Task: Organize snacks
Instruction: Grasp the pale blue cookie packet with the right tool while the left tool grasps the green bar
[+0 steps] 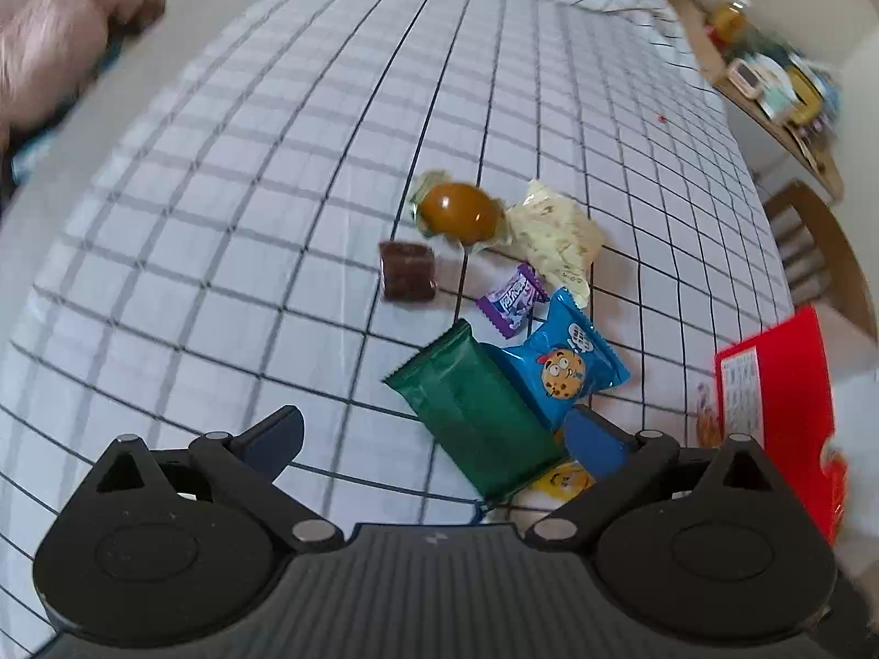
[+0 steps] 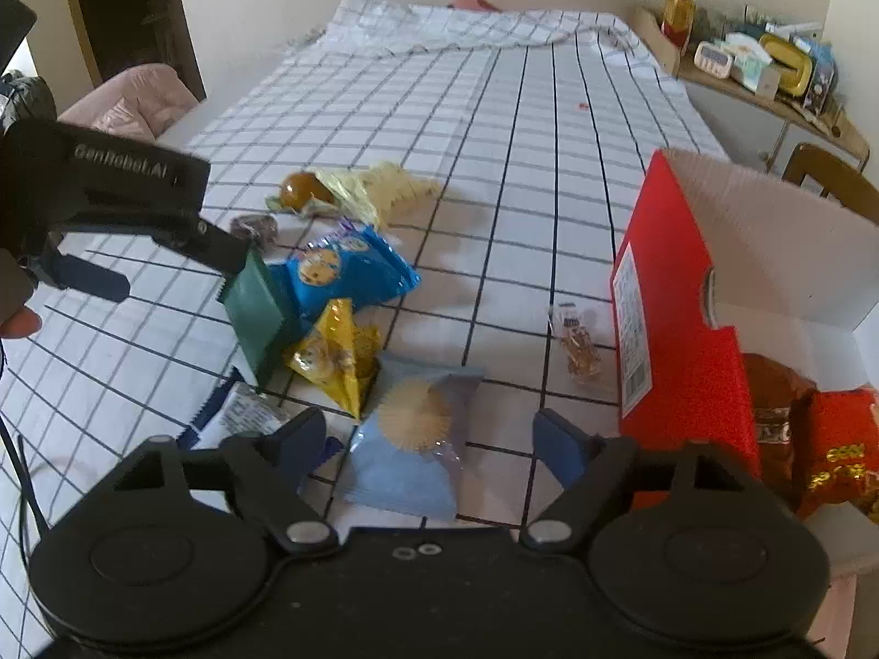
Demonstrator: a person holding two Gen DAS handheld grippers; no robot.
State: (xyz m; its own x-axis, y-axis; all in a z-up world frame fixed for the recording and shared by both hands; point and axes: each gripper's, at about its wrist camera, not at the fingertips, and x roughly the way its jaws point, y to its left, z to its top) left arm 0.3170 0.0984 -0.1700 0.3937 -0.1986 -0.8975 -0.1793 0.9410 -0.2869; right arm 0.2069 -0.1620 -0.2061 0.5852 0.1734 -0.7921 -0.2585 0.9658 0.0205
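Snacks lie scattered on the checked tablecloth (image 2: 494,126). My left gripper (image 1: 434,434) (image 2: 170,269) is open and low over a green packet (image 1: 472,412) (image 2: 258,318), with its right finger at the packet's edge. The green packet overlaps a blue cookie packet (image 1: 566,368) (image 2: 346,269), and a yellow packet (image 2: 335,357) lies beside them. My right gripper (image 2: 434,445) is open, and between its fingers, untouched, lies a light blue packet (image 2: 406,439) holding a round wafer. At the right stands an open red box (image 2: 676,302) (image 1: 780,395) with brown and red packets inside.
Farther back lie an amber egg-shaped snack (image 1: 459,208), a pale yellow packet (image 1: 555,230), a brown square (image 1: 407,270) and a purple candy (image 1: 511,299). A clear-wrapped candy (image 2: 577,340) sits by the box. A cluttered shelf (image 2: 758,66) and a wooden chair (image 2: 824,176) are at the right.
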